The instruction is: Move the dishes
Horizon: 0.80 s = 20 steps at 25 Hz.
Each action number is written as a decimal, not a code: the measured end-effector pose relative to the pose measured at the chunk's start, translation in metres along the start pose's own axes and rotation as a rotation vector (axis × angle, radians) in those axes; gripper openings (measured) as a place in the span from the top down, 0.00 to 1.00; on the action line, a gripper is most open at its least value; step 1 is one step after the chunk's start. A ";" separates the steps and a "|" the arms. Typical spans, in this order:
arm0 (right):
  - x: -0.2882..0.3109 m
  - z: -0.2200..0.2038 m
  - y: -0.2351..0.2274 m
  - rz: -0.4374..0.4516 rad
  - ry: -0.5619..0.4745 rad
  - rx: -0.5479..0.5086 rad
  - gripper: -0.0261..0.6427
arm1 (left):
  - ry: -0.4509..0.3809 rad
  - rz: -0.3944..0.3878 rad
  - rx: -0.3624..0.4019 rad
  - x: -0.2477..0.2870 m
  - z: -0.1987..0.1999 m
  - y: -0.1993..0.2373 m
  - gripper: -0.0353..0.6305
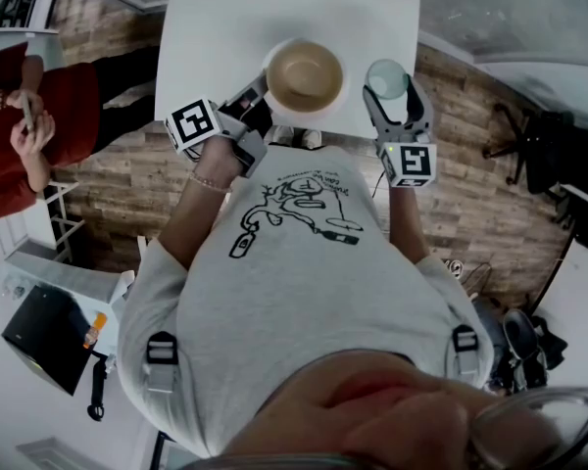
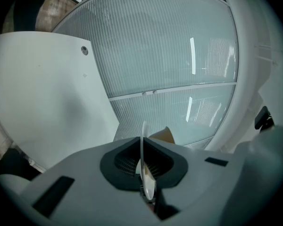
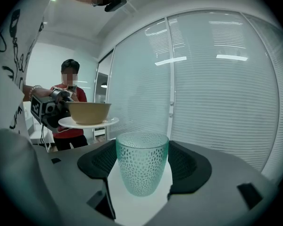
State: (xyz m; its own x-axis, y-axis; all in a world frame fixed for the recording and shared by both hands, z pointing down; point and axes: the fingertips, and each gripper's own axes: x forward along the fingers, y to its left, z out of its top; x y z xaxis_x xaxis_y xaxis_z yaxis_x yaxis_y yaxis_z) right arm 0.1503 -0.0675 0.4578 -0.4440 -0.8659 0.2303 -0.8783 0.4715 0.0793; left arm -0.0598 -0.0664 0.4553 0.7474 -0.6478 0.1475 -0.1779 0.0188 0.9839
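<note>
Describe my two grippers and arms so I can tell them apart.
The left gripper and right gripper are grey, with dark ribbed pads inside the jaws. Each carries a white cube with black square markers; a small green light shows on the right one. The person wears a white short-sleeved T-shirt with a black drawing, and a bracelet on the left wrist.

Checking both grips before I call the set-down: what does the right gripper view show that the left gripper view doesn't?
Right gripper view only: the green glass pinched in the right gripper, the white plate and tan bowl seen whole from the side, and a person in red behind them.
Left gripper view only: the plate's rim edge-on, clamped between the pads of the left gripper.
Both: the plate, the bowl and the ribbed glass wall.
</note>
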 end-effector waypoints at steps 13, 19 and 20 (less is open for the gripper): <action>0.012 -0.041 -0.004 0.001 0.035 -0.017 0.43 | -0.005 0.006 -0.007 0.000 0.001 0.005 0.93; 0.015 -0.057 -0.005 -0.002 0.055 -0.011 0.43 | -0.004 0.001 -0.006 0.001 0.000 0.007 0.93; 0.016 -0.058 -0.005 -0.002 0.056 -0.009 0.43 | -0.005 0.001 -0.010 0.001 0.000 0.007 0.93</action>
State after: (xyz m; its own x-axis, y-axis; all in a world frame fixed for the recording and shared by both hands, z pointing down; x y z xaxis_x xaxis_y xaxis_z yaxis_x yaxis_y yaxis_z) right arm 0.1582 -0.0741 0.5174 -0.4312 -0.8564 0.2840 -0.8775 0.4713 0.0889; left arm -0.0604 -0.0669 0.4624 0.7440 -0.6516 0.1479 -0.1719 0.0273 0.9847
